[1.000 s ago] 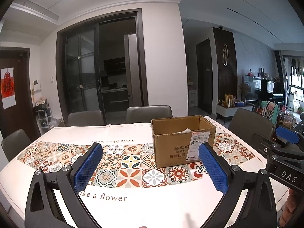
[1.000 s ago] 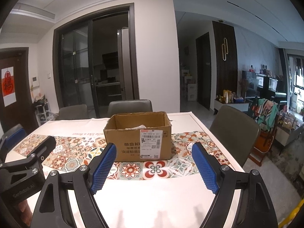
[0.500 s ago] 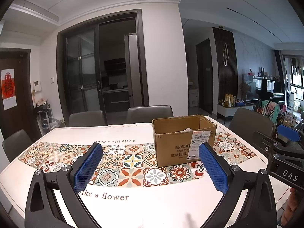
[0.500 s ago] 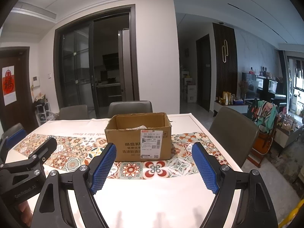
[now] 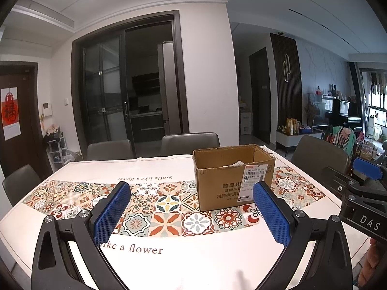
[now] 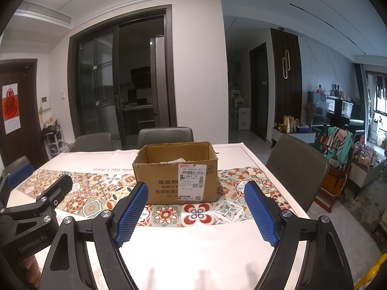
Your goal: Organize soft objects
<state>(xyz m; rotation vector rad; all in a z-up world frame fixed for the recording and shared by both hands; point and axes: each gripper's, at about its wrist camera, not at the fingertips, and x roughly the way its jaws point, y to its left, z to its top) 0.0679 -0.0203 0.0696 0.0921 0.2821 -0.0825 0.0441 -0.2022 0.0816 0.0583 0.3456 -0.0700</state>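
Honestly, claws: my left claw [image 5: 191, 213] and right claw [image 6: 196, 213] both gape wide, nothing between the pads.
Box: the cardboard box [image 6: 175, 175] sits ahead on the desk [image 6: 193, 249], apart from both claws, something pale and crumpled inside; can't tell what.
Risk: I'd guess a low reach clips the rim and shoves the light box.
Room: bare cloth in front; desk edge and a chair [image 6: 297, 166] close on the right.
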